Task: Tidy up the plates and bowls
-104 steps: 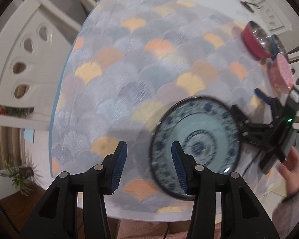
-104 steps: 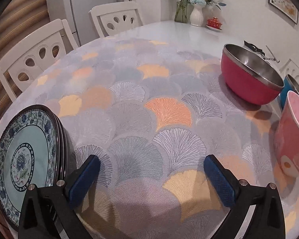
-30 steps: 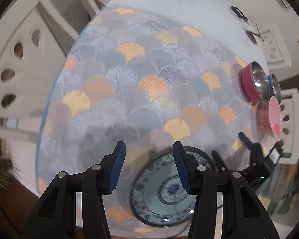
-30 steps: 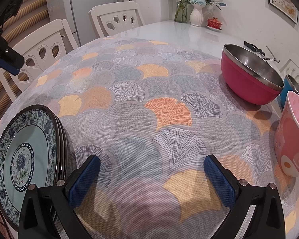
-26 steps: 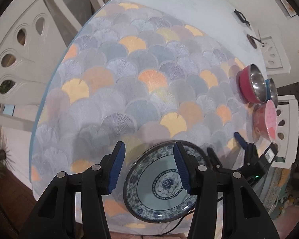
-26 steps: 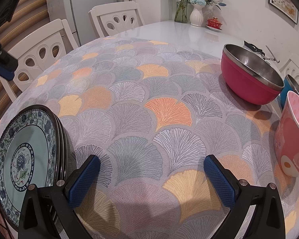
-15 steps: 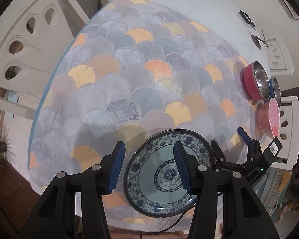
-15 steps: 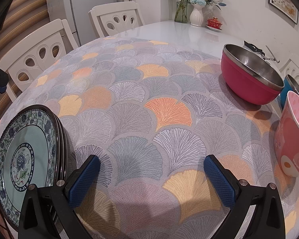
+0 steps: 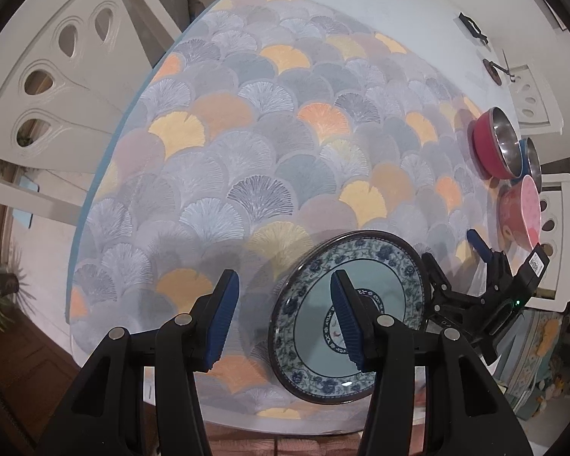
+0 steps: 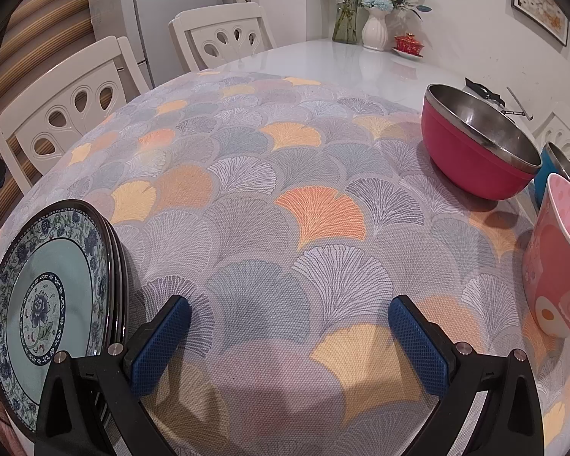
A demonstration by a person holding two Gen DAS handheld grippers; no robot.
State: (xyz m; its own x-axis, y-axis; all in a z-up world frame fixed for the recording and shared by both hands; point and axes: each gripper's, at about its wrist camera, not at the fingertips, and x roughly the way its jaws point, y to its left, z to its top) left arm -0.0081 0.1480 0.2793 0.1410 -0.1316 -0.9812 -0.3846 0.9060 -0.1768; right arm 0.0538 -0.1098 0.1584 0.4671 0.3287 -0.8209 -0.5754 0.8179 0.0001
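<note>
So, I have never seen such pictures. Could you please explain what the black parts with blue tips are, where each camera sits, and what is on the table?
They are two hand-held claws; a person carries one in each hand, and a wide-angle camera on each looks along its fingers. The left wrist view looks down from above: the left claw is open and holds nothing, and the right claw shows there too. The right wrist view sits low over the patterned tablecloth; the right claw is also open and empty. On the cloth are a stack of blue floral plates, a red steel-lined bowl, a blue bowl behind it, and a pink dotted bowl.
</note>
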